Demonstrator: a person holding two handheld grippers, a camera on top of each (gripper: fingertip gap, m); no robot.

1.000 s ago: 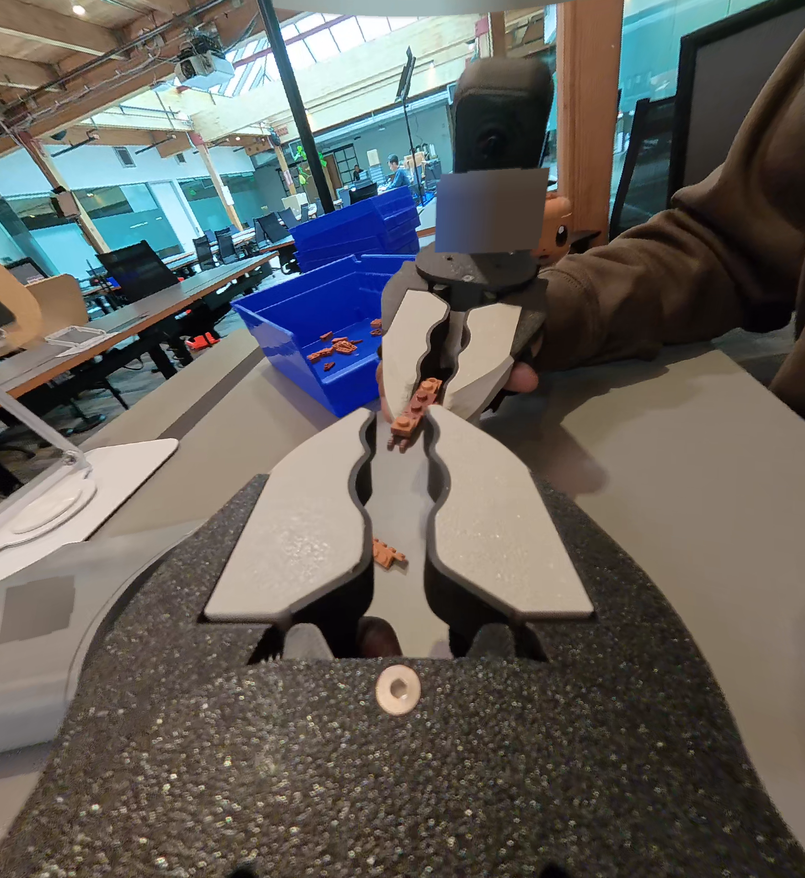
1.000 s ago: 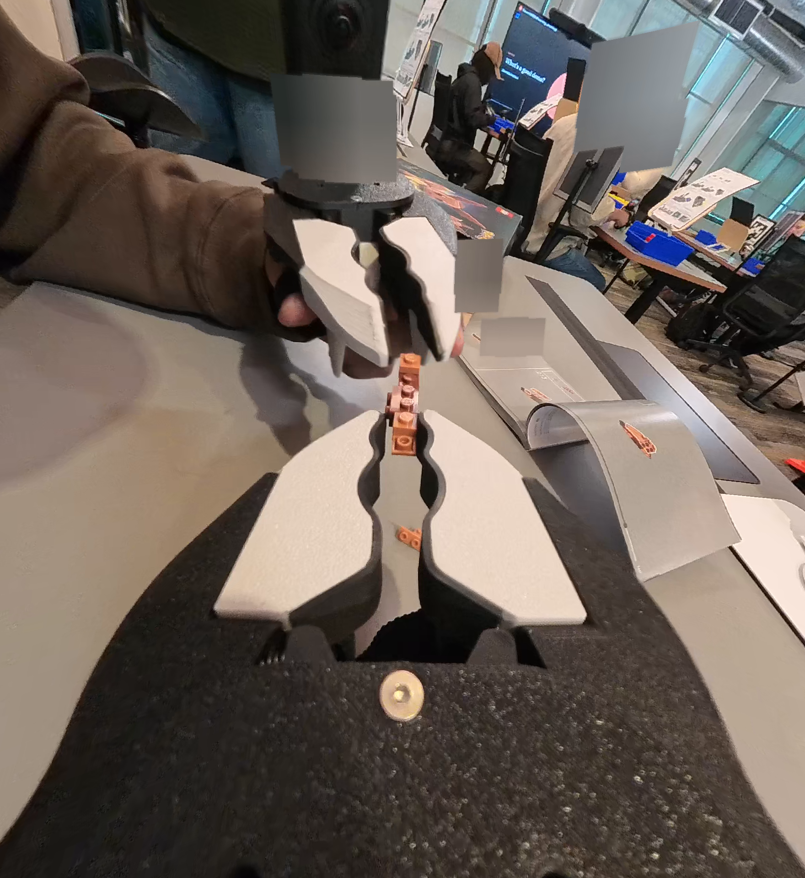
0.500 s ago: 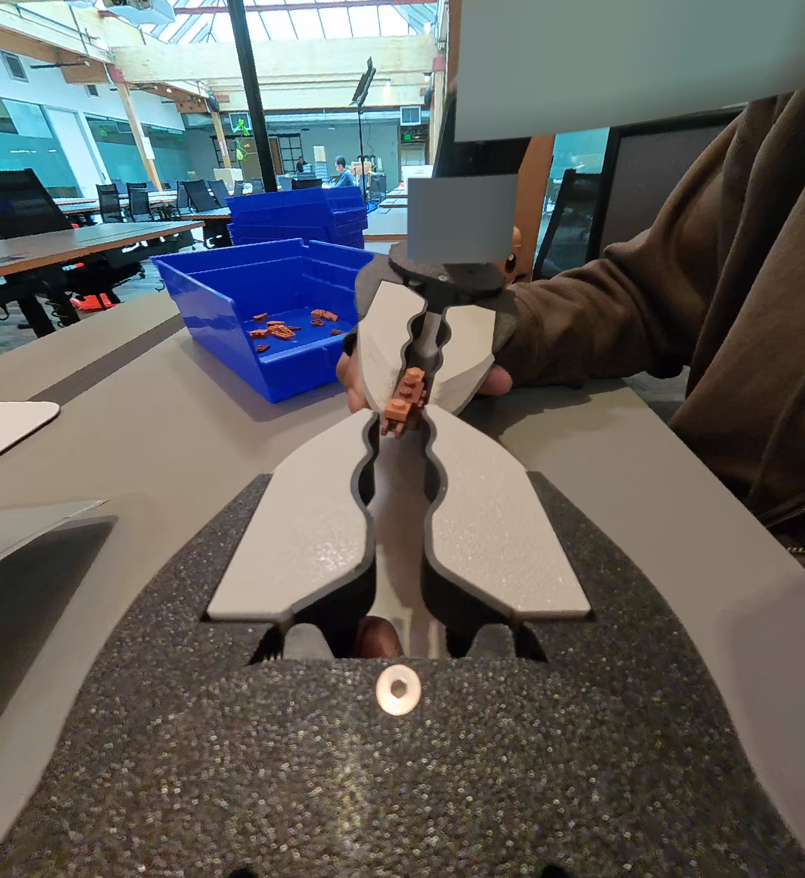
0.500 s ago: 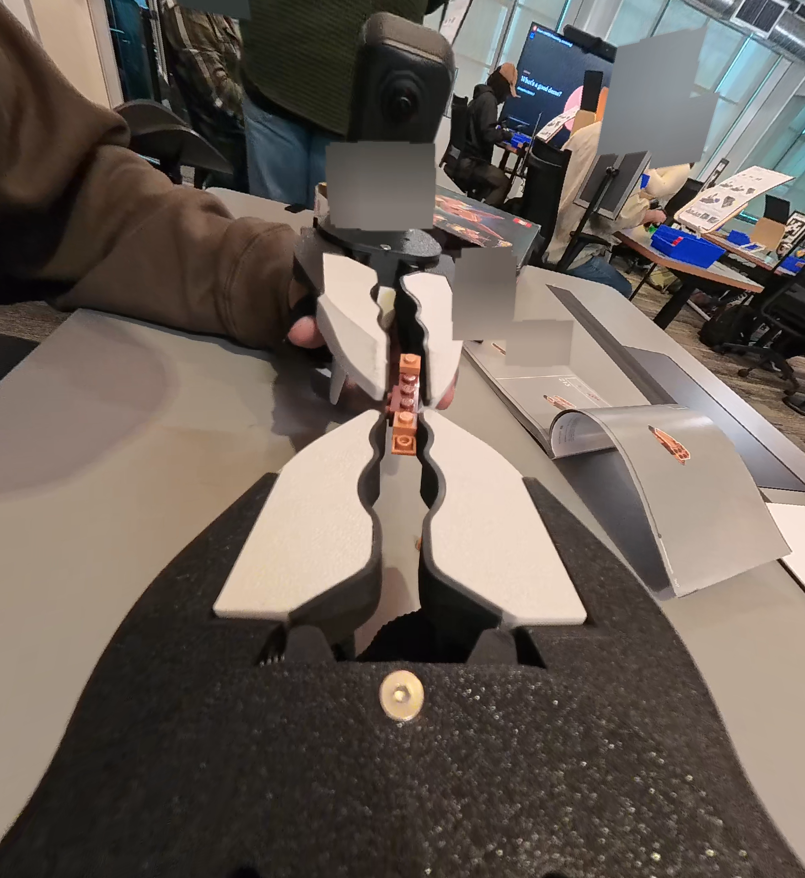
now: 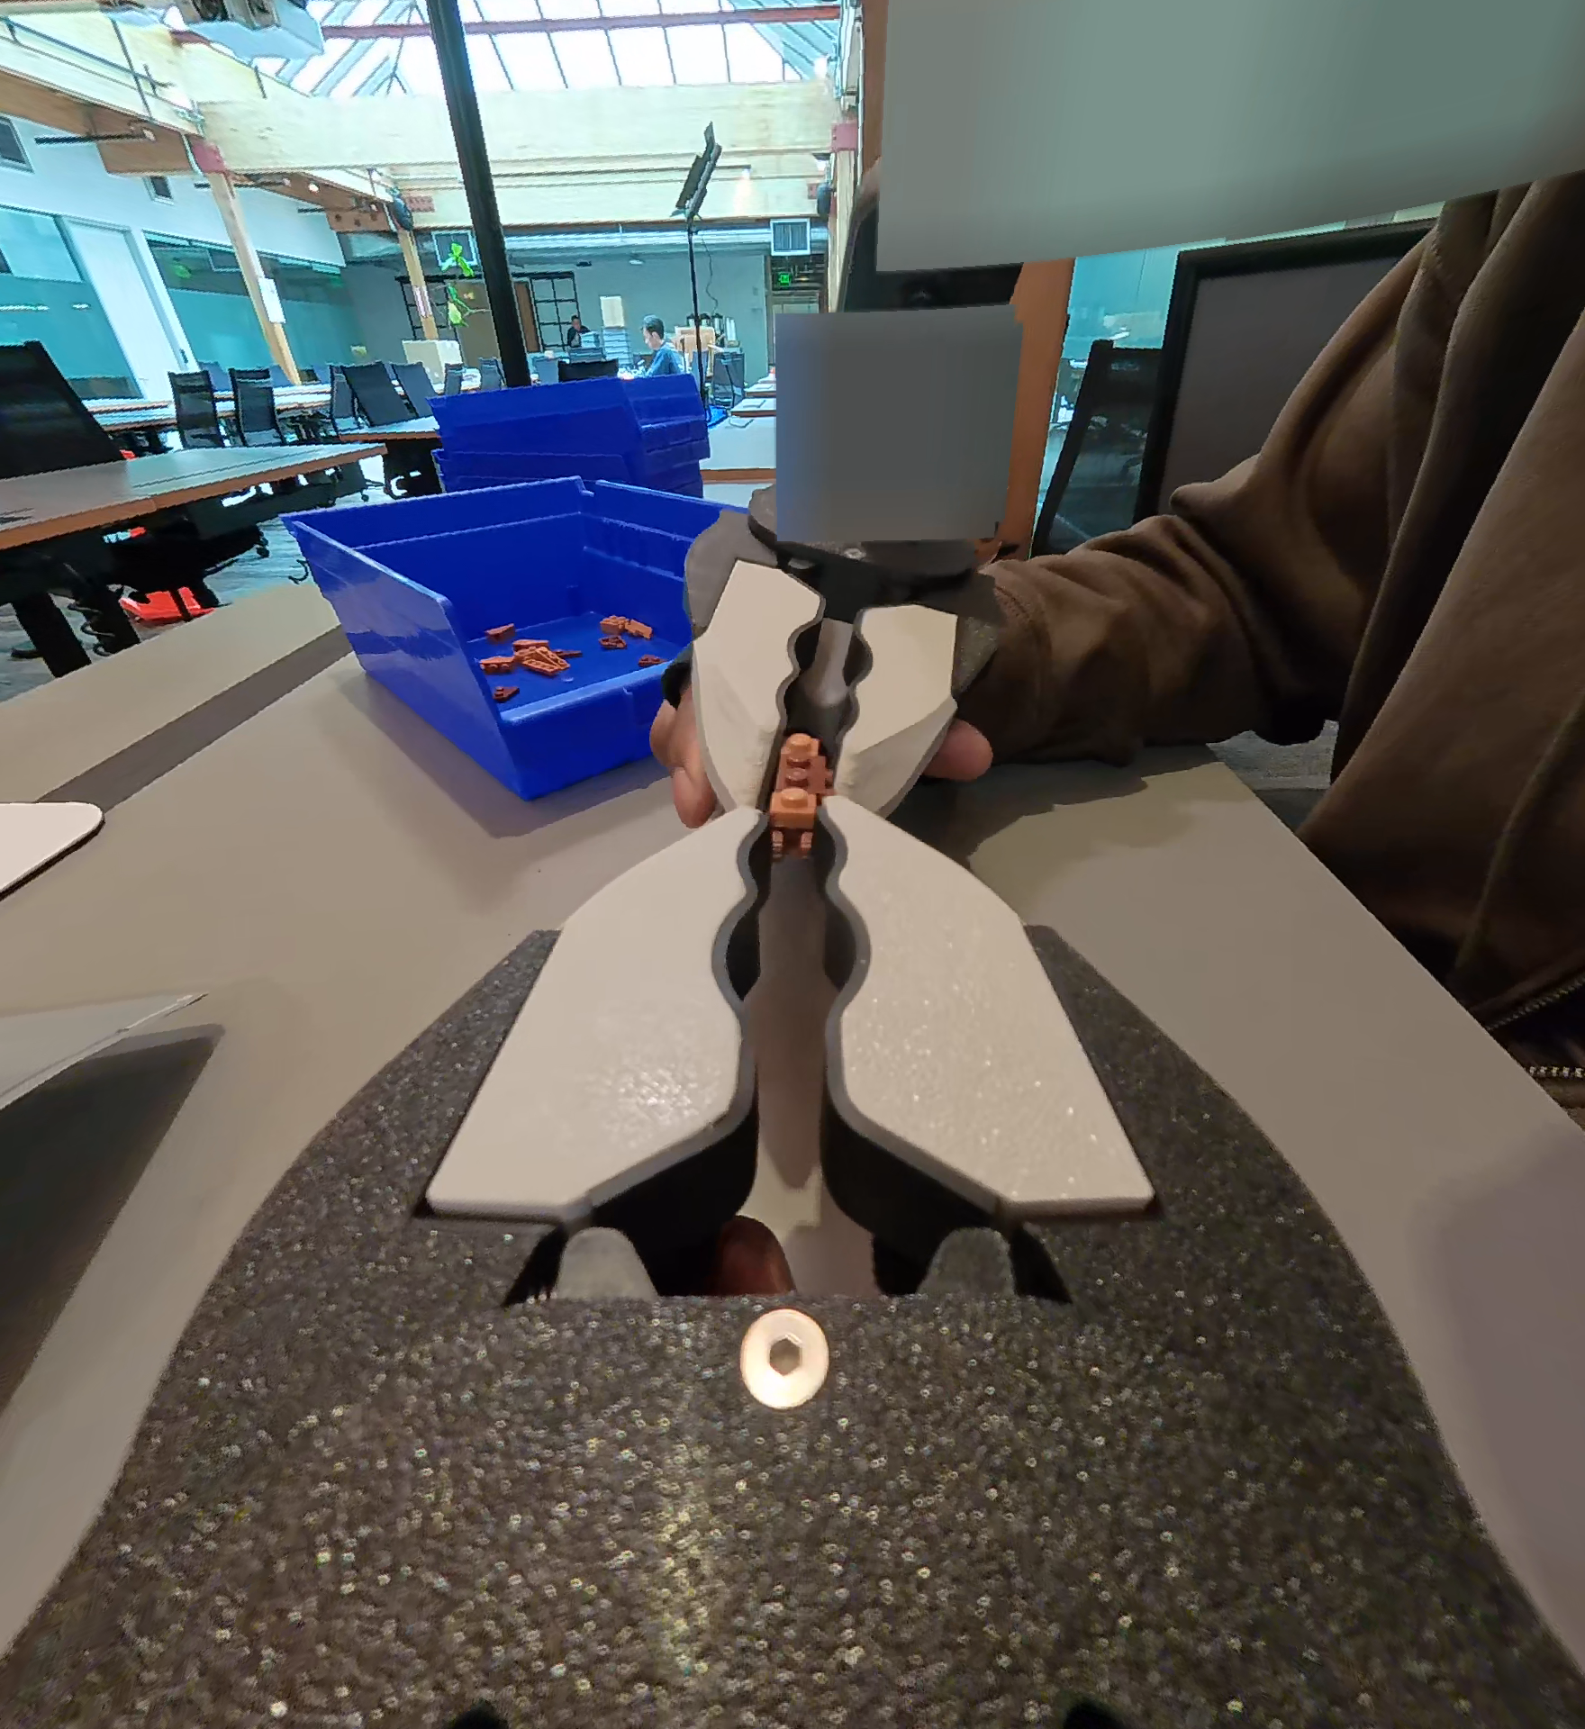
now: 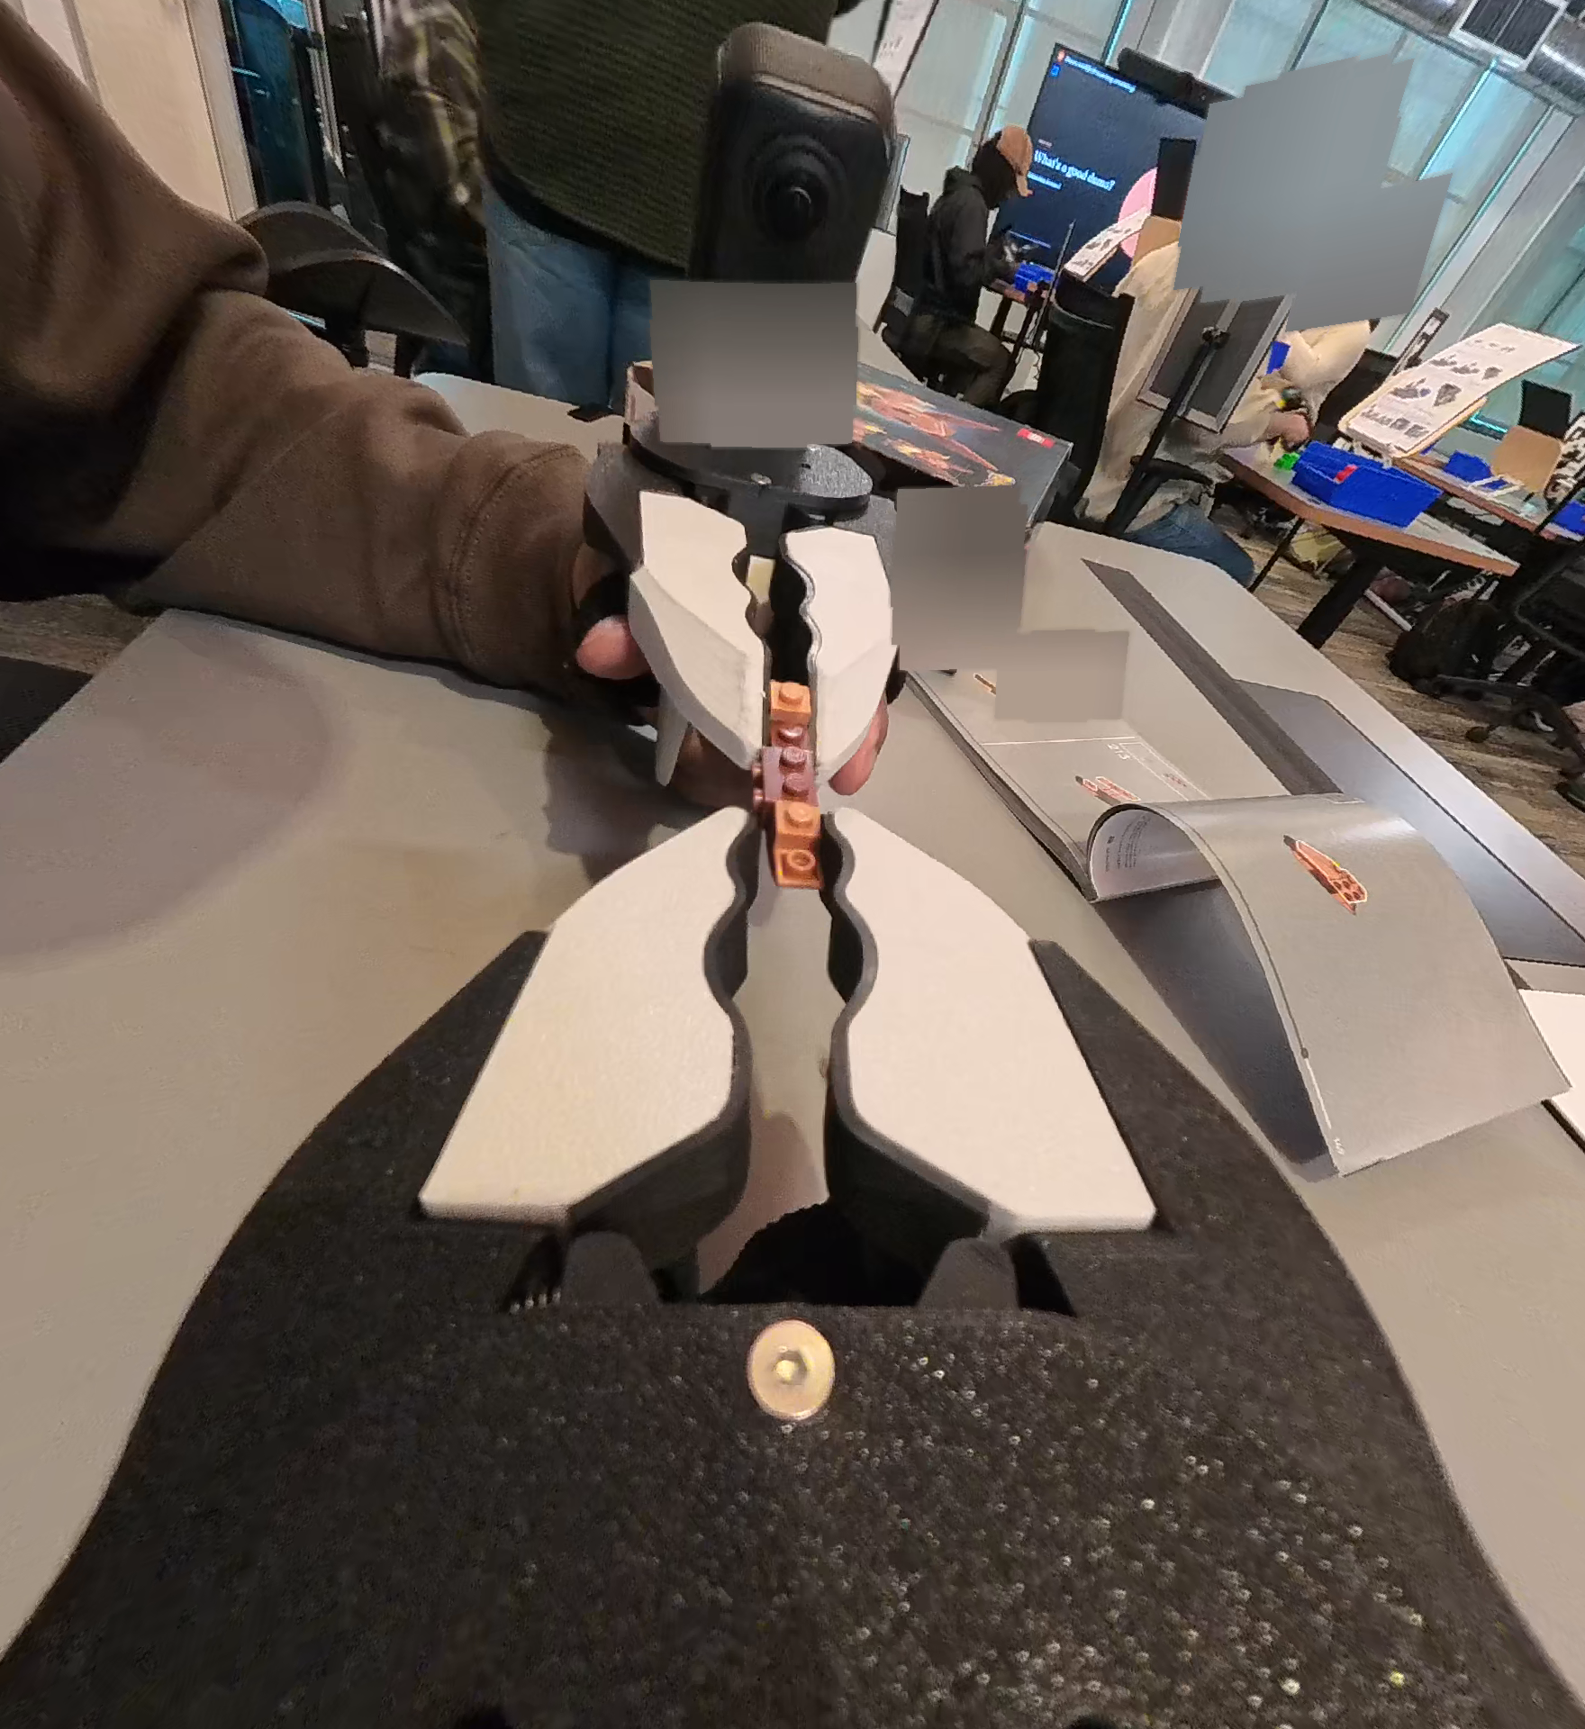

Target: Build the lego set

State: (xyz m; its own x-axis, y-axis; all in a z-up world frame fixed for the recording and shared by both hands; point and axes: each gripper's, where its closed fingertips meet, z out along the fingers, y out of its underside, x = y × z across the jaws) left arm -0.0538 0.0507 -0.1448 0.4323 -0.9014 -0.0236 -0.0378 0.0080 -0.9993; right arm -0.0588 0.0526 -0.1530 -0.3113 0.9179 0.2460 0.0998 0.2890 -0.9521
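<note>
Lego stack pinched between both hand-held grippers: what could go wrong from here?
1. The lego stack is held only at its ends by the tips of the left hand-held gripper and the right hand-held gripper; uneven pressing could snap it apart.
2. It is above the table, beside the bin; dropped bricks could scatter.

Each gripper, left [image 5: 791,823] and right [image 6: 793,847], has two pale grey, grainy fingers [image 5: 625,1020] with wavy black-edged inner sides, set in a speckled black foam-like body [image 5: 770,1497] with one silver hex screw [image 5: 784,1357]. A black camera [image 6: 793,159] (rounded, one lens) tops the left one. The sleeves [image 6: 237,449] are brown, with ribbed cuffs.
</note>
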